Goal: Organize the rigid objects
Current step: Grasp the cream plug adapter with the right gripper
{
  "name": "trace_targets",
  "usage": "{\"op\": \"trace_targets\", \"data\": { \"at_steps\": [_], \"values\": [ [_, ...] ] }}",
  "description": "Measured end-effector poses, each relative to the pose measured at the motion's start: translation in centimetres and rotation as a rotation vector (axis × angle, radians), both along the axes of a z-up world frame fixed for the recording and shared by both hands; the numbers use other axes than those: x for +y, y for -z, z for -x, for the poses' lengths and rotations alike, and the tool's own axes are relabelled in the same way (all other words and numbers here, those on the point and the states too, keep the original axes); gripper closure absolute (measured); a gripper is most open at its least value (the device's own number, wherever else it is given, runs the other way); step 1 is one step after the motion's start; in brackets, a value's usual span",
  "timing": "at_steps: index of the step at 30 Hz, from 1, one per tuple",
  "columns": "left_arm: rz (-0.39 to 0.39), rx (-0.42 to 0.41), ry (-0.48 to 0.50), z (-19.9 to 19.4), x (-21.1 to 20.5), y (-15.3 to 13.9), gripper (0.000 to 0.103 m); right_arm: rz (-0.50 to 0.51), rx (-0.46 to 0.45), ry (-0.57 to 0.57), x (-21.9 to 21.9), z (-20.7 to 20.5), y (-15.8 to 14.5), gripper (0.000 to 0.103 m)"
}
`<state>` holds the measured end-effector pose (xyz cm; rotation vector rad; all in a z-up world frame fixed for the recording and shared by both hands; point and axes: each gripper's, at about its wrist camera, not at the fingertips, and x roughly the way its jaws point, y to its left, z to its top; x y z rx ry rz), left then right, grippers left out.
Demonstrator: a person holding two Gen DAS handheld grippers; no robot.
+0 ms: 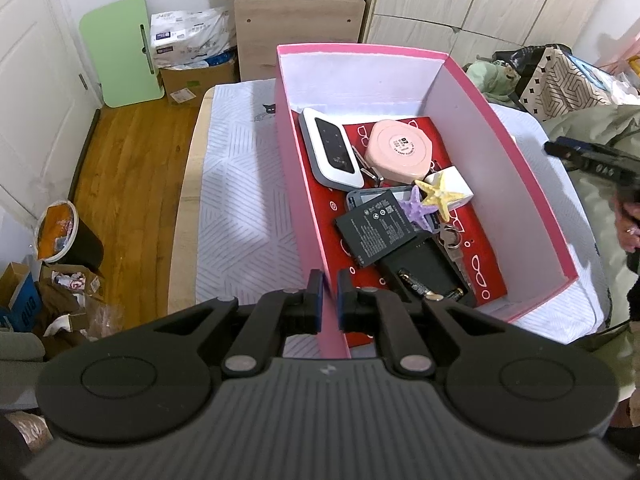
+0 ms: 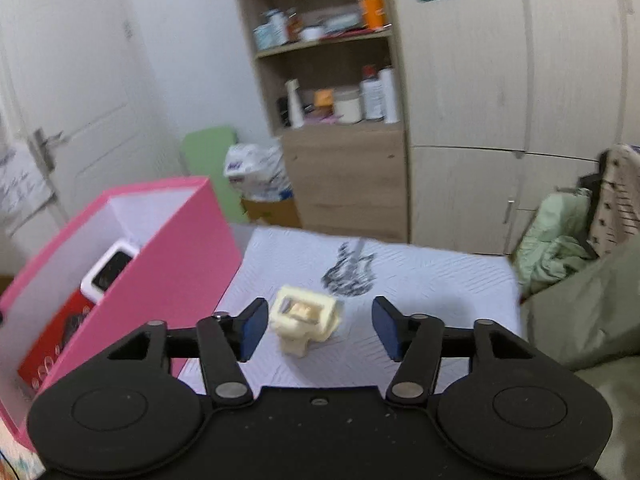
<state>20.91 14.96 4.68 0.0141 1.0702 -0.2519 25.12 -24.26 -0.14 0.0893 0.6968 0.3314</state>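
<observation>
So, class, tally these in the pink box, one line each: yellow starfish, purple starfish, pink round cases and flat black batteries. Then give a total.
Yellow starfish: 1
Purple starfish: 1
Pink case: 1
Black battery: 1
Total in the box: 4

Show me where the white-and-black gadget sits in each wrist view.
Left wrist: gadget lies in the pink box, far-left corner.
Right wrist: gadget peeks over the box wall, at far left.
Shared landmark: the green board standing beside the shelf.
</observation>
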Motion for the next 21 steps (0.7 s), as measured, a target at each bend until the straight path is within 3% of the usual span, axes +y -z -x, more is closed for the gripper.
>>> {"op": "trace_targets", "data": {
  "at_steps": [5, 9, 13, 19, 21],
  "values": [
    [-0.024, -0.006, 0.019, 0.1, -0.4, -0.1, 0.096, 0.019, -0.025, -0.071, 2.5, -0.9, 2.0, 0.030],
    [-0.018, -0.004, 0.019, 0.0, -0.2, -0.1, 0.096, 0.124, -0.093, -0.096, 4.3, -2.0, 3.4, 0.029],
    [-0.011, -0.006, 0.017, 0.1, -0.1, -0.1, 0.096, 0.180, -0.091, -0.076, 5.2, -3.2, 4.9, 0.027],
    [-0.010, -0.006, 0.014, 0.1, -0.1, 0.0, 0.096, 0.184, -0.102, -0.035, 5.2, -3.2, 5.8, 0.027],
    [-0.008, -0.004, 0.014, 0.1, -0.1, 0.0, 0.096, 0.165, -0.100, -0.023, 4.9, -3.0, 5.8, 0.038]
  ]
}}
